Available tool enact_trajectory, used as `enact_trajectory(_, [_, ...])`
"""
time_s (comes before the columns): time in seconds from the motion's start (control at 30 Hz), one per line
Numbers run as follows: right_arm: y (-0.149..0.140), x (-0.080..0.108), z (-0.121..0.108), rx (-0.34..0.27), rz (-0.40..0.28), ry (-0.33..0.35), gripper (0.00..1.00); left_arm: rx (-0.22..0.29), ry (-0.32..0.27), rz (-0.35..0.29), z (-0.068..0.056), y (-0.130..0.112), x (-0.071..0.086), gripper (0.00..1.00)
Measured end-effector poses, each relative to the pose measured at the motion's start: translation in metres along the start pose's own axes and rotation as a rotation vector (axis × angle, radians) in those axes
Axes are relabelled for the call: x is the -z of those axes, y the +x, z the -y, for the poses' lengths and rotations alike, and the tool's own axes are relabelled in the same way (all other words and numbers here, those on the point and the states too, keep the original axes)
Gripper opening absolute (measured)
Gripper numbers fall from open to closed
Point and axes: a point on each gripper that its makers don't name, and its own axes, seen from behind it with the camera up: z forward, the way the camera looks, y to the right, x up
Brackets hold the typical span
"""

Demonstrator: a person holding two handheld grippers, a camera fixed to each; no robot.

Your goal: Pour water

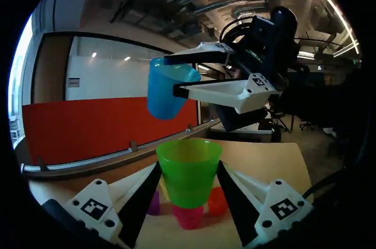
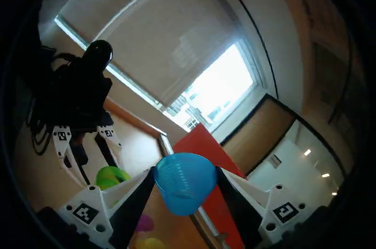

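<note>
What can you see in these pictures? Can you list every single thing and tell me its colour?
green cup: 1, green, upright in the left gripper
blue cup: 1, blue, in the right gripper, raised higher than the green cup
small cups: 3, purple, pink and red, on the table below the green cup
table: 1, light wood
wall panel: 1, red, behind the table
window: 1, bright
left gripper: 1, white and black, shut on the green cup
right gripper: 1, white and black, shut on the blue cup
</note>
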Motion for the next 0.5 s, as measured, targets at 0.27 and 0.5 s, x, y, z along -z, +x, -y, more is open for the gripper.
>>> enact_trajectory(0.27, [-0.0031, 0.0015, -0.0031, -0.136, 0.001, 0.000, 0.94, -0.002, 0.002, 0.004, 0.0004, -0.0015, 0.0005, 0.83])
enact_trajectory(0.5, [-0.0051, 0.0023, -0.0034, -0.205, 0.012, 0.006, 0.94, -0.001, 0.006, 0.003, 0.0028, -0.0008, 0.0022, 0.83])
